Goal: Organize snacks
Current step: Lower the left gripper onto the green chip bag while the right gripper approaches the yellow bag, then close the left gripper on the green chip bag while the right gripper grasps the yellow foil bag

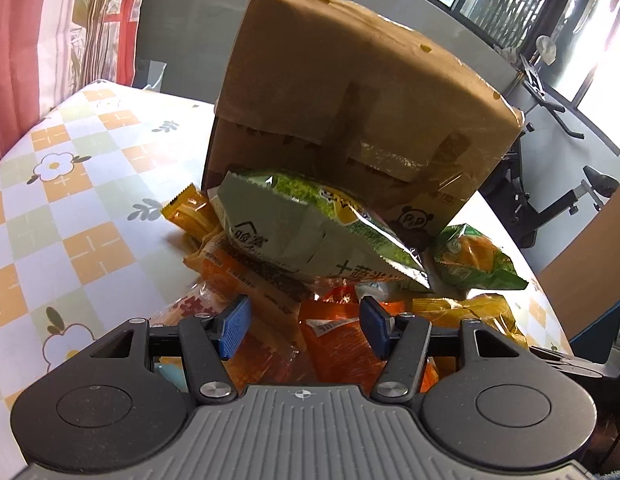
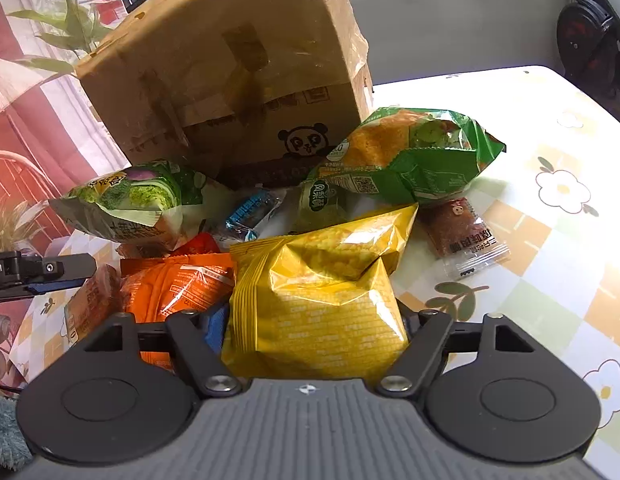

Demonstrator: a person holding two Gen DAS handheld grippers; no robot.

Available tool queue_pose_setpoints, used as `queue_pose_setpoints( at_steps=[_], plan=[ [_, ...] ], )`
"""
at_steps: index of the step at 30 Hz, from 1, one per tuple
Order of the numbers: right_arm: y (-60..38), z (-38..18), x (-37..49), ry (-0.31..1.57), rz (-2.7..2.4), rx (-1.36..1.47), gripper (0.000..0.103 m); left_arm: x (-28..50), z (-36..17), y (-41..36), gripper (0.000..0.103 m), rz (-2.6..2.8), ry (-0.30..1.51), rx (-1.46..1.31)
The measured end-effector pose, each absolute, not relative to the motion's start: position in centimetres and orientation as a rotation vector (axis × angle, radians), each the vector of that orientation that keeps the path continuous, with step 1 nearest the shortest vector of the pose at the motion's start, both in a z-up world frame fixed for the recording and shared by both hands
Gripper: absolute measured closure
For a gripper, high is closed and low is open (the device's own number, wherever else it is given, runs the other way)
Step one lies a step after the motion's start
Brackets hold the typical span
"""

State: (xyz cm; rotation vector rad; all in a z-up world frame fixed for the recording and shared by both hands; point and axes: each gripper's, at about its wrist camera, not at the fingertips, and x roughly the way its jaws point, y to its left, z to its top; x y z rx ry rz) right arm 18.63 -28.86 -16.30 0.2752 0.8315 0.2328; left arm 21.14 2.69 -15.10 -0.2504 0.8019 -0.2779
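Here, left gripper (image 1: 303,330) gapes empty; right gripper (image 2: 316,330) pinches one yellow bag (image 2: 322,300).

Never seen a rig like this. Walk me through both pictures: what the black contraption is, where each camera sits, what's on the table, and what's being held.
No robot here: a person holds a two-fingered hand tool in each hand, with a camera on each looking along its fingers.

One picture is from the left gripper: its blue-padded fingers stand apart over an orange packet, gripping nothing.

The other is from the right gripper: a yellow snack bag sits between its fingers, which appear to hold it.

On the flowered tablecloth lies a heap of snack packets, green bags among them, before a tilted cardboard box.
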Motion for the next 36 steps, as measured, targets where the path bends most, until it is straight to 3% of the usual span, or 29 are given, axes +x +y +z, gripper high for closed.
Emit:
queue_pose_setpoints(
  at_steps=[4, 11, 15, 19, 24, 32, 36],
  plan=[
    [-28.8, -16.0, 18.6, 0.800, 0.223, 0.263, 0.028, 21.3, -14.1, 3.4, 0.026, -0.284, 0.768, -0.307],
    [-28.9, -15.8, 18.6, 0.772, 0.224, 0.254, 0.028, 21.9, -13.7, 4.3, 0.025, -0.245, 0.771, -0.359],
    [-28.8, -15.8, 18.6, 0.771, 0.239, 0.252, 0.028, 23.4, -13.4, 5.0, 0.014, -0.275, 0.781, -0.466],
    [-28.9, -15.8, 18.5, 0.759, 0.246, 0.255, 0.028, 24.7, -13.2, 4.5, 0.010, -0.283, 0.782, -0.500],
    [-29.4, -16.0, 18.5, 0.759, 0.221, 0.267, 0.028, 25.7, -14.0, 3.7, 0.010, -0.247, 0.823, -0.524],
    [-29.2, -16.2, 18.5, 0.766, 0.231, 0.264, 0.028, 26.7, -15.8, 5.9, 0.009, -0.182, 0.863, -0.790],
    [-29.1, -16.2, 18.6, 0.769, 0.225, 0.260, 0.028, 27.8, -15.8, 5.0, 0.009, -0.130, 0.849, -0.715]
  ],
)
